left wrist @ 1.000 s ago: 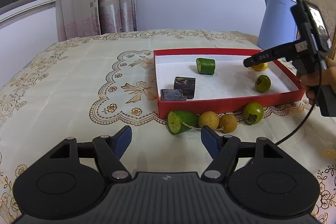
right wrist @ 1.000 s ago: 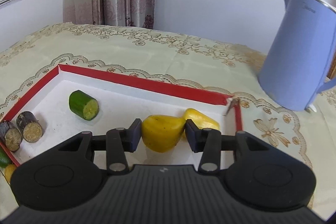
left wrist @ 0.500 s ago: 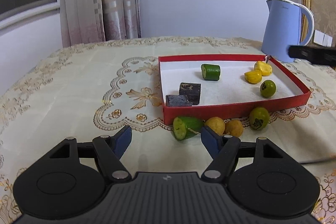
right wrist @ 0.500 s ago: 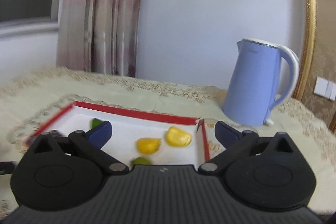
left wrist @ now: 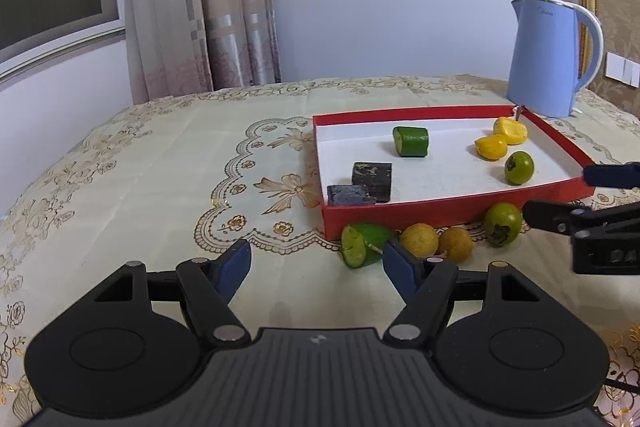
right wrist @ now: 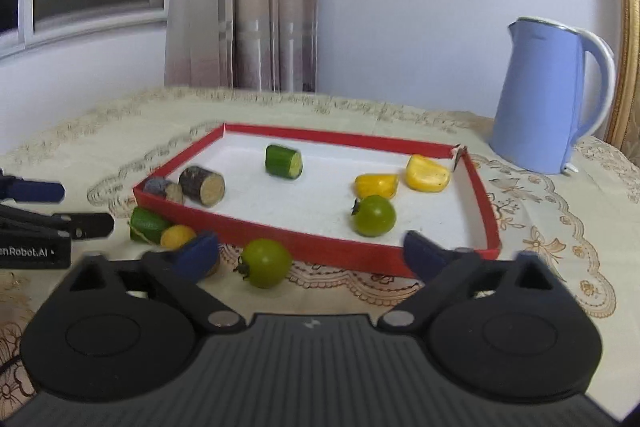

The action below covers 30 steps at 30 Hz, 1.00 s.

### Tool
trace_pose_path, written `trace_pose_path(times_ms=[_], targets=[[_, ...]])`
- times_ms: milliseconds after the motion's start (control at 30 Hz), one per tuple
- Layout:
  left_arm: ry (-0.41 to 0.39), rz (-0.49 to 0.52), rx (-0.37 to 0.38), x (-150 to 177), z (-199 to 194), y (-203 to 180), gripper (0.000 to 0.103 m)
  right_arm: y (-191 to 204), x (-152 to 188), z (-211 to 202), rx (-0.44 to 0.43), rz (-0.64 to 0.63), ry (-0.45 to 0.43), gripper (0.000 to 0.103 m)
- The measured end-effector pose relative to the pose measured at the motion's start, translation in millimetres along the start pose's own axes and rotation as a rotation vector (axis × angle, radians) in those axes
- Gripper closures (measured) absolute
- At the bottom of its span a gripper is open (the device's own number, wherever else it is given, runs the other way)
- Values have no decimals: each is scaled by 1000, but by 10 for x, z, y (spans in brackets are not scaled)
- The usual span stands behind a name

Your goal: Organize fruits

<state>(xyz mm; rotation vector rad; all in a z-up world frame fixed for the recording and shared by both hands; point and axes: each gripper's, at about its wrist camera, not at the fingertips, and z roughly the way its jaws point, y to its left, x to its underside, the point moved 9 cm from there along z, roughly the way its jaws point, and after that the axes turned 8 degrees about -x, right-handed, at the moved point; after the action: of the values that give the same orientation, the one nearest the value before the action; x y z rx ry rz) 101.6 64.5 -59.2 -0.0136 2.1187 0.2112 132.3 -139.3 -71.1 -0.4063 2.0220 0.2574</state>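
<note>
A red tray (left wrist: pixel 452 215) (right wrist: pixel 304 241) holds a green cucumber piece (left wrist: pixel 411 141) (right wrist: pixel 283 161), two dark cut pieces (left wrist: pixel 372 176) (right wrist: pixel 201 185), two yellow pieces (left wrist: pixel 491 147) (right wrist: pixel 377 185) and a green tomato (left wrist: pixel 519 167) (right wrist: pixel 374 215). In front of the tray lie a cut green fruit (left wrist: pixel 362 245) (right wrist: pixel 148 225), two yellow longans (left wrist: pixel 419 239) (right wrist: pixel 178 235) and a second green tomato (left wrist: pixel 503 219) (right wrist: pixel 267 262). My left gripper (left wrist: pixel 316 265) is open and empty, just short of the cut green fruit. My right gripper (right wrist: pixel 312 251) is open and empty, with the loose green tomato between its fingers' line.
A blue electric kettle (left wrist: pixel 550 57) (right wrist: pixel 550 99) stands behind the tray's far right corner. The table has a cream embroidered cloth (left wrist: pixel 160 179). Curtains and a window stand behind on the left. Each gripper shows at the edge of the other's view.
My right gripper let go of the yellow piece in the tray, opened wide and pulled back to the tray's front side. My left gripper stayed open and shifted slightly.
</note>
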Motion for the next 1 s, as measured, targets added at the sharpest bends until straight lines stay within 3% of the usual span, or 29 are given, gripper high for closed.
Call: trace_pose_path(times_ms=[33, 133, 233, 367, 700, 933, 967, 1000], targets=[[6, -3, 4, 12, 12, -1, 31, 31, 12, 31, 0, -11, 11, 20], [16, -4, 9, 37, 39, -2, 31, 139, 74, 107, -26, -13, 48, 34], [16, -6, 14, 47, 47, 9, 30, 187, 100, 171, -29, -22, 75, 38], [11, -6, 18, 65, 67, 32, 23, 199, 105, 265, -82, 30, 113, 66], [27, -27, 44, 91, 109, 112, 23, 275, 123, 408, -93, 29, 145, 70], [15, -18, 63, 68, 44, 57, 23, -67, 262, 19, 14, -5, 156, 70], [13, -17, 63, 66, 38, 44, 23, -152, 292, -23, 34, 7, 158, 65], [13, -15, 62, 65, 39, 34, 23, -229, 303, -58, 56, 27, 147, 46]])
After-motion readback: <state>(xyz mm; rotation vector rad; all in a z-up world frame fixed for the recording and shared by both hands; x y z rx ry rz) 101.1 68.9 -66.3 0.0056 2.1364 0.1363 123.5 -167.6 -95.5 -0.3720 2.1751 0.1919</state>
